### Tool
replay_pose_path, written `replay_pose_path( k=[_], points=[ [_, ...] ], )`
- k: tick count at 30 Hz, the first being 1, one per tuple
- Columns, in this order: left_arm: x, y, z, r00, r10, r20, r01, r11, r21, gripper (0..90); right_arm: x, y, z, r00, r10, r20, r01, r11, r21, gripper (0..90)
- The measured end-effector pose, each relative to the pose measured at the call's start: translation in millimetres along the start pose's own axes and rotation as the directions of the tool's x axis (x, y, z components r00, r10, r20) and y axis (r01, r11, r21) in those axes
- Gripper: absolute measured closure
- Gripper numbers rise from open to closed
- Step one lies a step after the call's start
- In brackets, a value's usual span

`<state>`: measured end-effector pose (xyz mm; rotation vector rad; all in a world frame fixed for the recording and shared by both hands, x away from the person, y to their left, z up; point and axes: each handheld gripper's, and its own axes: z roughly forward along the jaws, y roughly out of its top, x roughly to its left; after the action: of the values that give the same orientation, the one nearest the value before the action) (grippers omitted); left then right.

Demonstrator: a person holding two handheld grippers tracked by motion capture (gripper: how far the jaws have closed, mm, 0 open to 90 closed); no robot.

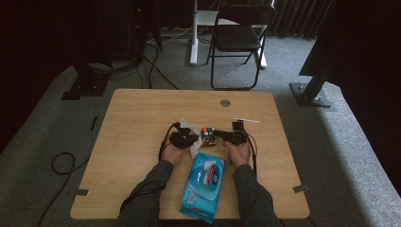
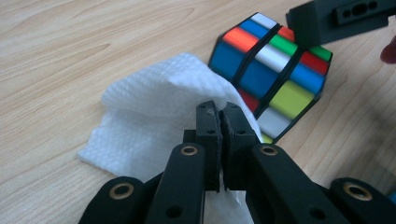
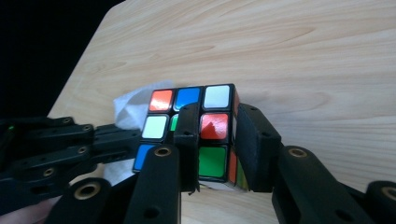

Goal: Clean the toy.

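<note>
A dim room with grey carpet and dark curtains holds a black folding chair (image 1: pixel 239 35) beyond a pale wooden counter (image 1: pixel 142 123). On the counter's near edge, between the person's forearms, lies a blue pack of wet wipes (image 1: pixel 202 187), lengthwise toward the person. Past it, near the middle of the counter, the two hands meet around the work. The left gripper (image 1: pixel 183 138) has its jaws pressed together on a fold of a white wipe (image 2: pixel 154 109), which drapes onto the wood and touches the side of a Rubik's cube (image 2: pixel 275 74). The right gripper (image 3: pixel 218 140) has its jaws clamped on one edge column of the cube, one jaw across the face with orange, red and green stickers, the other on the adjoining side. The cube sits tilted, just right of the wipe. A small grey cap (image 1: pixel 225 102) is set into the counter farther back.
</note>
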<state>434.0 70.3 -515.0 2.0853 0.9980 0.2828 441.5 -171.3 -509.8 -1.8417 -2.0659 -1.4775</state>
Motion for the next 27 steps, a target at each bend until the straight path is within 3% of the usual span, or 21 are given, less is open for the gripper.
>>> replay_pose_path(
  k=[5, 6, 8, 12, 24, 27],
  points=[
    [-2.6, 1.7, 1.7, 1.0, 0.005, 0.007, -0.005, 1.0, 0.0, 87.3, -2.0, 4.0, -5.6, 0.9978, -0.021, 0.063, 0.022, 1.0, -0.005, 73.4],
    [-2.8, 1.9, 1.7, 1.0, 0.007, 0.006, -0.007, 1.0, 0.001, 87.4, -1.4, 4.9, -6.1, 0.9963, -0.029, 0.081, 0.029, 1.0, -0.005, 84.3],
    [-3.3, 2.3, 1.6, 1.0, 0.007, 0.007, -0.007, 1.0, -0.001, 87.3, -0.7, 5.6, -5.6, 0.9917, -0.045, 0.121, 0.045, 0.999, 0.002, 82.7],
    [-3.7, 2.1, 2.1, 1.0, 0.006, 0.007, -0.006, 1.0, 0.0, 87.3, -4.7, 1.7, 0.5, 0.9877, -0.044, 0.15, 0.04, 0.999, 0.034, 80.0],
    [-3.3, 5.9, 0.7, 1.0, 0.008, 0.002, -0.008, 0.9999, -0.012, 87.4, -0.8, 3.5, -6.9, 0.9908, -0.038, 0.13, 0.042, 0.999, -0.029, 68.8],
    [-2.8, 9.0, 0.4, 0.9999, 0.012, 0.0, -0.012, 0.9998, -0.012, 87.4, 4.7, 3.2, -7.1, 0.9939, -0.056, 0.095, 0.059, 0.998, -0.026, 66.0]
  ],
)
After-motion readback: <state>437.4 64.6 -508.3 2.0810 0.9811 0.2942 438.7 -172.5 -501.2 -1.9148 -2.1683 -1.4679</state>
